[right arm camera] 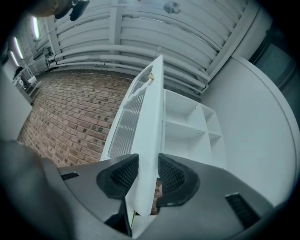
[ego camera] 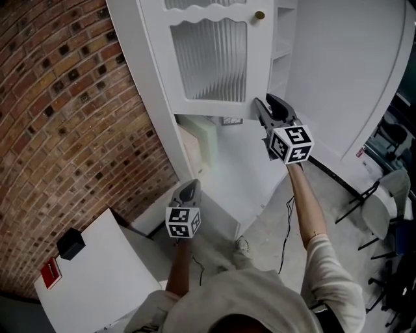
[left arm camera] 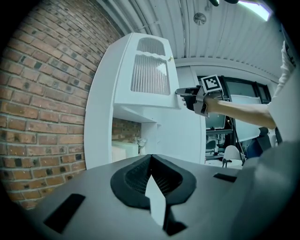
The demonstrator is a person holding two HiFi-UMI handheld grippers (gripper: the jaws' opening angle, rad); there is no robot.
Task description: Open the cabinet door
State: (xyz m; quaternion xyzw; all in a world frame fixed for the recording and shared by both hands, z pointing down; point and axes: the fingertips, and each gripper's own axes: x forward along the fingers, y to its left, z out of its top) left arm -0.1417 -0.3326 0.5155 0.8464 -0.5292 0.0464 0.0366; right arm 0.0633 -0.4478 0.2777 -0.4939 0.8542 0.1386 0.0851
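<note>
The white cabinet [ego camera: 149,78] stands against the brick wall. Its upper door [ego camera: 208,58], with ribbed glass and a small brass knob [ego camera: 259,15], is swung out from the shelves [right arm camera: 187,126]. My right gripper [ego camera: 263,103] reaches up to the door's lower corner. In the right gripper view the door's edge [right arm camera: 145,117] fills the gap of the right gripper [right arm camera: 147,164], both pads against it. The left gripper view shows the right gripper [left arm camera: 178,92] at the door [left arm camera: 150,75]. My left gripper [ego camera: 190,187] hangs lower, away from the cabinet, its jaws [left arm camera: 150,157] shut and empty.
A brick wall [ego camera: 65,97] runs along the left. A white table [ego camera: 97,279] at lower left carries a black box [ego camera: 70,244] and a red item [ego camera: 51,273]. Below the door an open compartment holds a pale box [ego camera: 203,140]. Folding chairs [ego camera: 383,208] stand at the right.
</note>
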